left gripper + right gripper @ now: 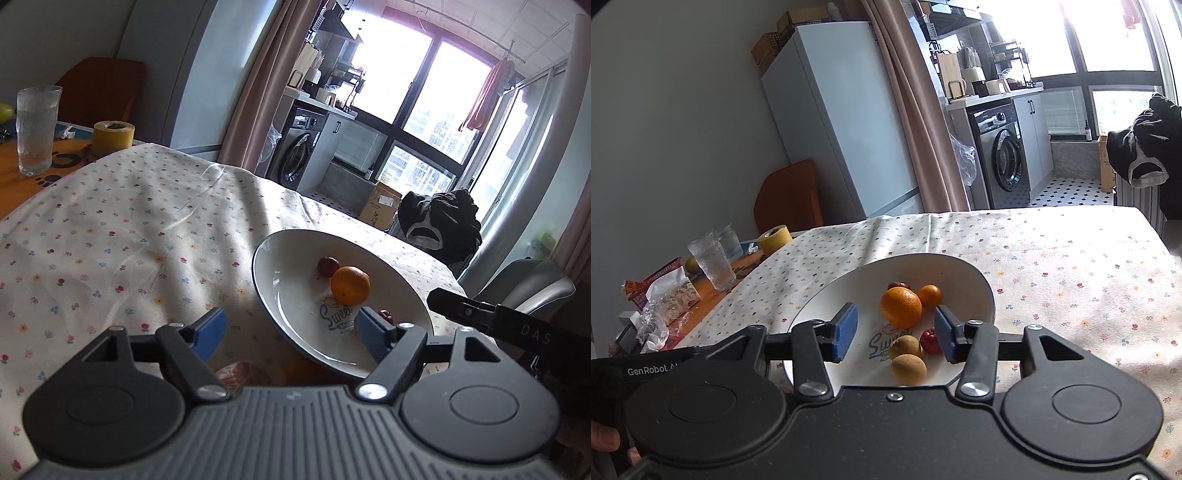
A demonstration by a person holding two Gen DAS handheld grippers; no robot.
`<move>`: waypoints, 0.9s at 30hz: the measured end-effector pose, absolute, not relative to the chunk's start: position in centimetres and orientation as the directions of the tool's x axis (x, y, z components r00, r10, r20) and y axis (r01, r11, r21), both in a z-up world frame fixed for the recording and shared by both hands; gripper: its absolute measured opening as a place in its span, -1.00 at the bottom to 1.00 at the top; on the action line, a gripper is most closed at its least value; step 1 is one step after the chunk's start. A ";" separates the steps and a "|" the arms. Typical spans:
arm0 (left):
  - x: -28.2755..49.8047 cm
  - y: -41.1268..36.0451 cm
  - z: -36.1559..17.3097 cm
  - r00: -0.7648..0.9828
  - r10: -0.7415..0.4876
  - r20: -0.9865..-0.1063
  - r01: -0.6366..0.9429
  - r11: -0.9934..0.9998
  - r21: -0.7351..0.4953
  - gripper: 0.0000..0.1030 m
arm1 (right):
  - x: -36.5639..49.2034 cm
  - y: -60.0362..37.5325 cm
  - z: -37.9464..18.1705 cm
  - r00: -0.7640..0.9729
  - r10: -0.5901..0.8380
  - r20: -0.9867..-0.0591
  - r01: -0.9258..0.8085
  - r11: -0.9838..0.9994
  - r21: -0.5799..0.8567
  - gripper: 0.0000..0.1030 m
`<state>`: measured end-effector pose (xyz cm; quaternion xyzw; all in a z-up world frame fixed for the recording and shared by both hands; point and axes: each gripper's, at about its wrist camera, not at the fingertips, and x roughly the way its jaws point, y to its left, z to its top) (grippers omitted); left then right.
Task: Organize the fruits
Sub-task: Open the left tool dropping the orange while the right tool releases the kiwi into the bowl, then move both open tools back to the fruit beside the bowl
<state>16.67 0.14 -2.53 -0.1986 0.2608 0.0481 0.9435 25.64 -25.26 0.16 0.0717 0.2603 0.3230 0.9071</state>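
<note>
Left wrist view: floral tablecloth [129,229], washing machine [301,151] far by bright windows. Left gripper [291,332] spread wide, empty; plate [280,295] reads "Sweet", orange [350,285] on it.

Right wrist view: right gripper [895,332] spread, empty, over the plate's fruit; "GenRobot" on the near-left handle [652,370].

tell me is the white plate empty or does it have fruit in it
Not empty: the white plate holds a large orange and smaller fruits.
</note>
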 end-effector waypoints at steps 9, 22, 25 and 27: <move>14.8 0.1 -2.3 0.861 0.017 -0.508 -0.213 0.920 -0.330 0.67 | 23.7 -25.4 1.0 0.659 0.622 -0.423 -0.555 0.782 0.283 0.32; 12.0 0.1 -0.8 0.874 0.050 -0.484 -0.230 0.919 -0.320 0.74 | 20.8 -25.9 2.0 0.647 0.633 -0.426 -0.576 0.771 0.271 0.48; 11.6 0.0 -0.5 0.875 0.050 -0.482 -0.225 0.923 -0.313 0.75 | 20.2 -26.0 2.0 0.650 0.629 -0.425 -0.571 0.774 0.272 0.58; 11.4 -0.1 -0.3 0.874 0.054 -0.484 -0.223 0.928 -0.299 0.77 | 19.9 -26.0 2.1 0.649 0.630 -0.427 -0.572 0.774 0.272 0.66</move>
